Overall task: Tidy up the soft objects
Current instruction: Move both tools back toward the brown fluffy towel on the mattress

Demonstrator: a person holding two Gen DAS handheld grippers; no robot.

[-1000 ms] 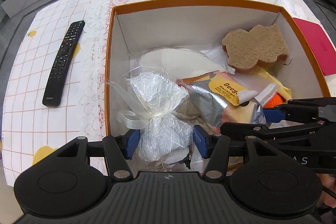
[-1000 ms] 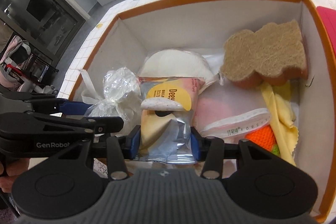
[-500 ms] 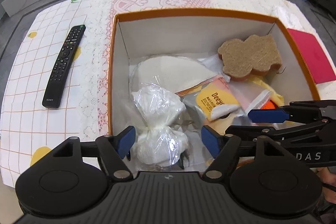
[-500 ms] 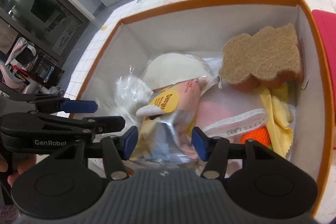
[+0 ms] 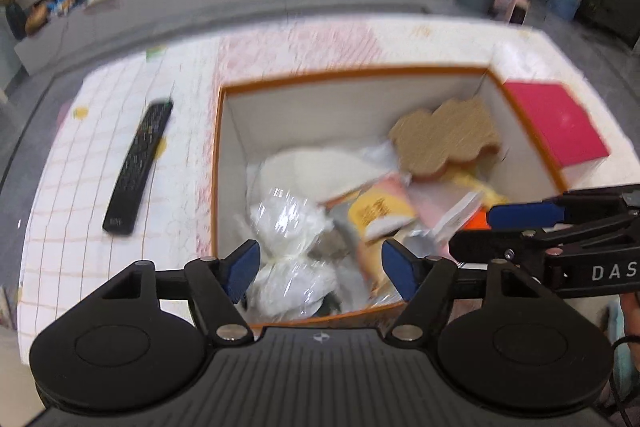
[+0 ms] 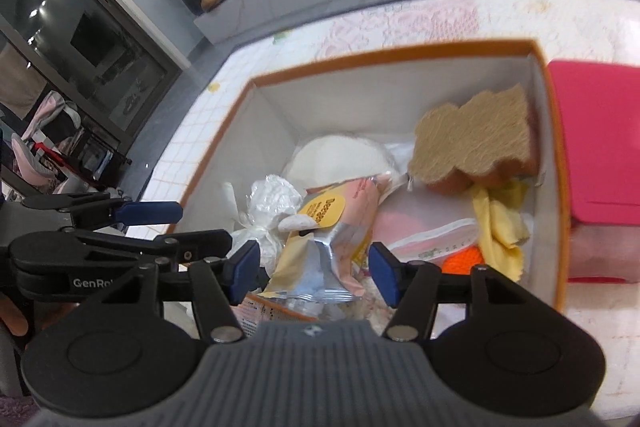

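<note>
An orange-rimmed white box (image 5: 352, 71) (image 6: 392, 49) on the table holds soft things. A clear plastic bag of white stuff tied with ribbon (image 5: 290, 239) (image 6: 268, 215) lies at its near left. A silver and yellow snack pouch (image 5: 378, 217) (image 6: 326, 235) lies beside it. A brown sponge (image 5: 446, 137) (image 6: 476, 143) leans at the far right, with a white round pad (image 6: 340, 157), a yellow cloth (image 6: 500, 219) and an orange knit piece (image 6: 464, 259). My left gripper (image 5: 320, 267) is open and empty above the near rim. My right gripper (image 6: 312, 269) is open and empty above the pouch.
A black remote control (image 5: 138, 165) lies on the checked tablecloth left of the box. A red flat-topped box (image 5: 554, 121) (image 6: 596, 143) stands against the box's right side. The table edge and grey floor are to the left.
Both grippers opened, letting go of the plastic bag and the snack pouch, and have pulled up and back from the box. The bag and pouch lie inside the box.
</note>
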